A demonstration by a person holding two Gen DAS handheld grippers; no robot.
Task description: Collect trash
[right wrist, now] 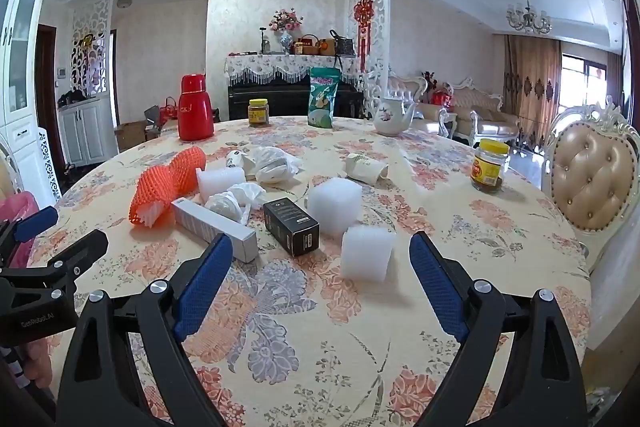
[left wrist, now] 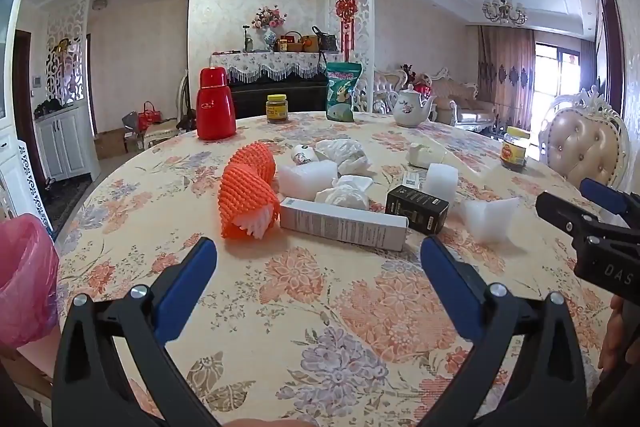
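Trash lies in the middle of a round table with a floral cloth [left wrist: 312, 307]: two orange foam nets [left wrist: 246, 203] [right wrist: 154, 193], a long grey-white carton [left wrist: 342, 223] [right wrist: 214, 225], a black box [left wrist: 416, 207] [right wrist: 291, 227], white foam blocks [right wrist: 366, 253] [left wrist: 490, 219], crumpled white bags [left wrist: 344, 193] [right wrist: 274, 165] and a crushed paper cup [right wrist: 366, 167]. My left gripper [left wrist: 318, 257] is open and empty, just short of the carton. My right gripper [right wrist: 320, 251] is open and empty, just short of the nearest foam block. A bin with a pink bag [left wrist: 22, 267] stands at the table's left edge.
At the far side of the table stand a red thermos [left wrist: 215, 105], two yellow-lidded jars [left wrist: 277, 109] [right wrist: 489, 167], a green snack bag [left wrist: 342, 91] and a white teapot [left wrist: 412, 105]. A padded chair [right wrist: 592, 179] is at the right edge.
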